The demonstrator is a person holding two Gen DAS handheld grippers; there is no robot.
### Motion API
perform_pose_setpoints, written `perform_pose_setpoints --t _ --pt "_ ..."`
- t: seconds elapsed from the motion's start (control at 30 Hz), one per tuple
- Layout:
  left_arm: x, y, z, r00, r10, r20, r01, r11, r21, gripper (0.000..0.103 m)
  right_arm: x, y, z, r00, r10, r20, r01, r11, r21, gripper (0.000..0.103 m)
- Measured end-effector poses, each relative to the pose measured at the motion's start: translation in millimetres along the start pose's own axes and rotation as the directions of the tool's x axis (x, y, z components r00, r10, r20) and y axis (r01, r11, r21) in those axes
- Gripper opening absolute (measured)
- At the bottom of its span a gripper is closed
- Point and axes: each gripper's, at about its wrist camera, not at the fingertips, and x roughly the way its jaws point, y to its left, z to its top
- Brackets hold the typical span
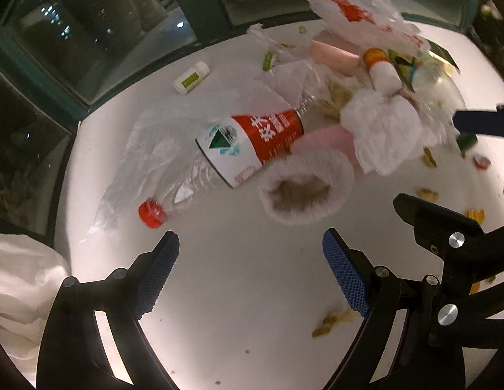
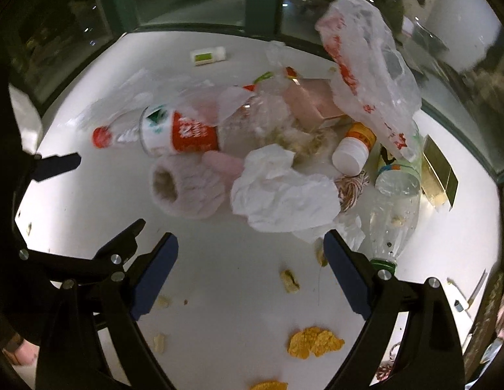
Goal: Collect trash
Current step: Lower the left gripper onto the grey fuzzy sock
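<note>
Both my left tongs and right tongs are spread, holding nothing; I'd close squarely on the crumpled tissue just ahead of the right tongs.

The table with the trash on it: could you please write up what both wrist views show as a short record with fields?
surface: white table, littered
left gripper: open, holding nothing, above a bare patch
right gripper: open, holding nothing
nearest to left gripper: red-label bottle lying on its side, red cap towards the camera
beside the bottle: pink mitten, cuff opening facing the grippers
centre of pile: crumpled white tissue
also in pile: clear bottle, printed plastic bag
scattered: food crumbs
</note>
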Motion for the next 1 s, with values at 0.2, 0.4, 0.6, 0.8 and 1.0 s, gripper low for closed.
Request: perform_pose_setpoints --t 0.2,0.4,0.6,0.8,1.0 --pt "17 -8 6 1.0 -0.016 0.001 0.016 1.0 -0.026 0.087 17 -15 0 1.0 0.016 -0.003 -0.015 1.0 0.024 0.088" --pt "25 -14 13 0.999 -0.024 0.041 0.026 0.999 -0.048 0.087 22 -26 1 0.999 0.031 0.038 -0.031 0.999 0.021 0.088" --pt "33 -20 21 0.997 -0.051 0.061 0.053 0.998 -0.019 0.087 26 -32 4 0.996 0.036 0.077 -0.034 0.999 -0.026 0.088" --pt "34 -36 23 0.994 -0.045 0.102 0.038 0.997 0.071 0.087 27 -34 1 0.993 0.029 0.118 -0.019 0.996 -0.089 0.088" --pt "41 -45 24 0.992 -0.082 0.094 0.072 0.992 0.106 0.087 31 -38 -4 0.994 0.022 0.111 -0.013 0.996 -0.089 0.088"
